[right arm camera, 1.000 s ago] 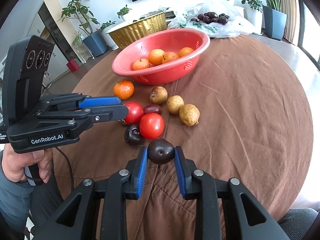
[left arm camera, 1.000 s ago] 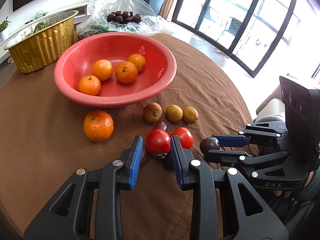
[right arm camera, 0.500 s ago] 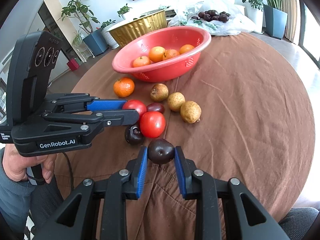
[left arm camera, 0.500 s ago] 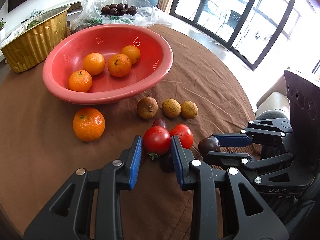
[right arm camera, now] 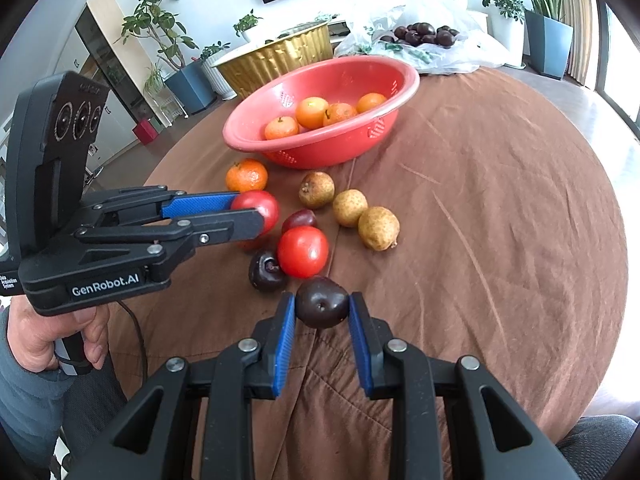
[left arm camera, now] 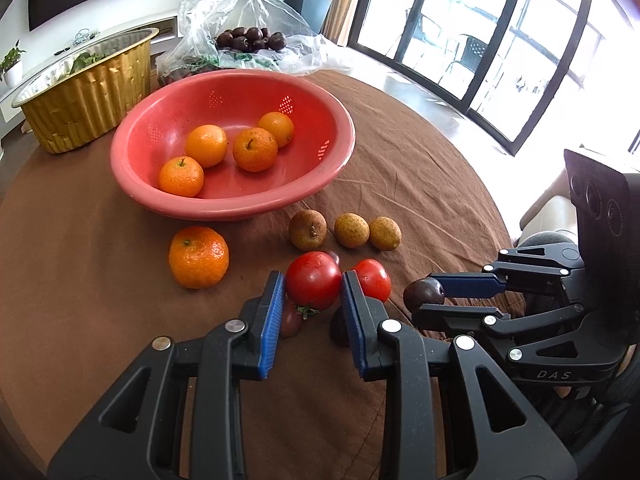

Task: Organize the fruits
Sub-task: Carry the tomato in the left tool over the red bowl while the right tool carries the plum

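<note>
My left gripper (left arm camera: 313,280) is shut on a red tomato (left arm camera: 314,292), held just above the brown cloth; from the right wrist it shows as the left gripper (right arm camera: 250,212). My right gripper (right arm camera: 322,300) is shut on a dark plum (right arm camera: 322,308). A second tomato (right arm camera: 303,251) and two dark plums (right arm camera: 266,270) lie on the cloth between them. A red bowl (left arm camera: 320,184) beyond holds several oranges (left arm camera: 255,149). One loose orange (left arm camera: 199,257) sits in front of it, and three brownish fruits (left arm camera: 351,231) lie in a row.
A gold foil tub (left arm camera: 86,92) stands at the back left. A clear plastic bag with more dark plums (left arm camera: 250,38) lies behind the bowl. The round table's edge (right arm camera: 600,240) drops off at the right. A person's hand (right arm camera: 48,336) grips the left handle.
The left gripper has lifted the tomato slightly off the cloth and edged toward the bowl. The right gripper has stayed where it was with the plum.
</note>
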The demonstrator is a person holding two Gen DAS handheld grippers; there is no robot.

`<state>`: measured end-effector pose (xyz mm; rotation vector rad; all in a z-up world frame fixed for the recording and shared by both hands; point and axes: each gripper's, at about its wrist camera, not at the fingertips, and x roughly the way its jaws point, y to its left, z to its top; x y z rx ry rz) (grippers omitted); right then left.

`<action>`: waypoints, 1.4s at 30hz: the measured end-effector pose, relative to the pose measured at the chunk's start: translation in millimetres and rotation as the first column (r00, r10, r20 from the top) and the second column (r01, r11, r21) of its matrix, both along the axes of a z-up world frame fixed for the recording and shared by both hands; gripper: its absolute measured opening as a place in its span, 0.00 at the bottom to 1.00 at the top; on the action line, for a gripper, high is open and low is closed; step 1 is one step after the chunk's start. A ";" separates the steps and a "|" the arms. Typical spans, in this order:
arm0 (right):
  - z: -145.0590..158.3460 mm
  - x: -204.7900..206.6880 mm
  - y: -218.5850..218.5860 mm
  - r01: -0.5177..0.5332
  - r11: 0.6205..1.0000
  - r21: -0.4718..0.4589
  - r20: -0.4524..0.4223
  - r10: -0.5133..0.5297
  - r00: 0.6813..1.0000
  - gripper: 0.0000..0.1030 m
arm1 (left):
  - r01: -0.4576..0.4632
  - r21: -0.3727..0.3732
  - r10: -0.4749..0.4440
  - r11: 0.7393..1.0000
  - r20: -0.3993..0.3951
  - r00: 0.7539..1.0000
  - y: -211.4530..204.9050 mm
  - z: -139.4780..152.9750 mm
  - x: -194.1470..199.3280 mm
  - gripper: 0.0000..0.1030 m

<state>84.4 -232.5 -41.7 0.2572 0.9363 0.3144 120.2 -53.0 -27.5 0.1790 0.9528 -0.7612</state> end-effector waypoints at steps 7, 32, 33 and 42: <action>11.7 4.7 -0.7 -0.004 1.000 -0.005 0.027 0.005 1.000 0.28 | -0.038 -0.038 0.039 0.999 0.028 0.999 16.4 18.4 -2.2 0.26; 43.5 143.9 -2.5 -0.025 0.995 -0.099 0.052 0.030 0.998 0.28 | -0.117 0.050 0.113 0.992 0.076 0.991 -22.7 20.9 95.2 0.26; 42.0 146.8 -0.8 -0.029 0.994 -0.106 0.049 0.034 0.998 0.28 | -0.119 0.053 0.115 0.992 0.072 0.991 -23.0 18.3 97.9 0.26; 31.9 160.6 8.8 -0.046 0.979 -0.201 0.036 0.054 0.998 0.28 | -0.130 0.083 0.125 0.988 0.064 0.990 -23.7 4.8 110.6 0.26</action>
